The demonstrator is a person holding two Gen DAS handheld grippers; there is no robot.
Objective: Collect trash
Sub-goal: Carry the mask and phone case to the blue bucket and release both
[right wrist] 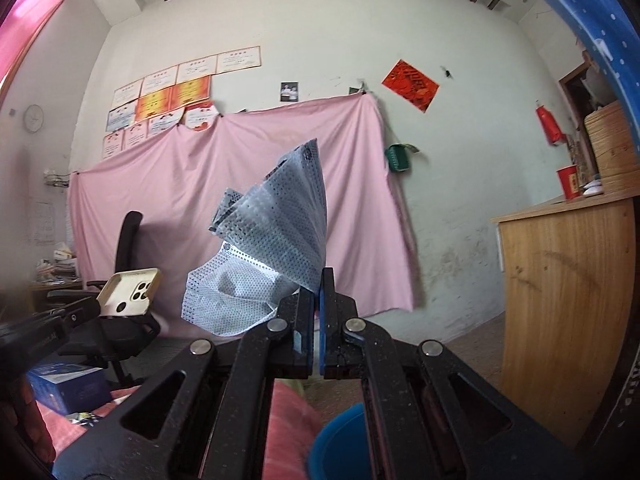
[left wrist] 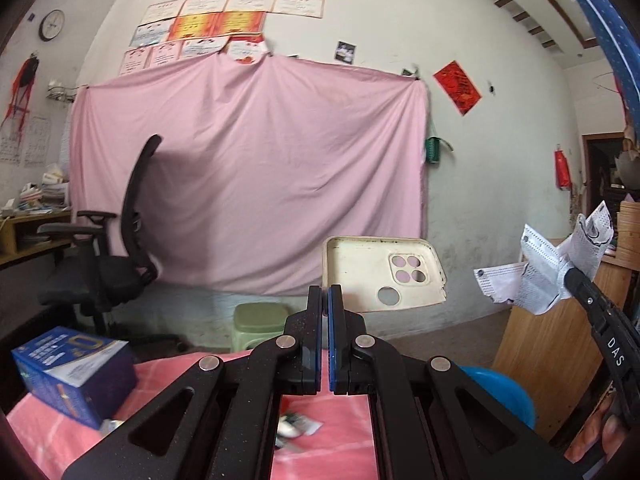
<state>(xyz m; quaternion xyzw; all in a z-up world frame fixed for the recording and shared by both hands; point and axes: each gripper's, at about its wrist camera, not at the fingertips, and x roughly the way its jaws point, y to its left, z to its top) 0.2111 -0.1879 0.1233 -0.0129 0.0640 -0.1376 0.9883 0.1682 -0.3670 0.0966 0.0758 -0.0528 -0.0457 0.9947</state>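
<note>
My left gripper (left wrist: 325,292) is shut on the edge of a worn cream phone case (left wrist: 380,272), held up in the air with its camera holes showing; the same phone case (right wrist: 128,294) appears at the left of the right wrist view. My right gripper (right wrist: 318,280) is shut on a crumpled white face mask (right wrist: 260,256) that stands up above its fingers. From the left wrist view that face mask (left wrist: 552,268) hangs at the right, off the right gripper's tip. A blue bin (left wrist: 504,396) sits low between both grippers, its rim (right wrist: 340,440) just below the right one.
A pink-clothed table (left wrist: 60,432) lies below with a blue box (left wrist: 76,372) and small wrappers (left wrist: 296,428). A black office chair (left wrist: 120,248) stands at the left, a green stool (left wrist: 260,324) behind the table, a wooden cabinet (right wrist: 568,280) at the right. A pink sheet (left wrist: 248,168) covers the wall.
</note>
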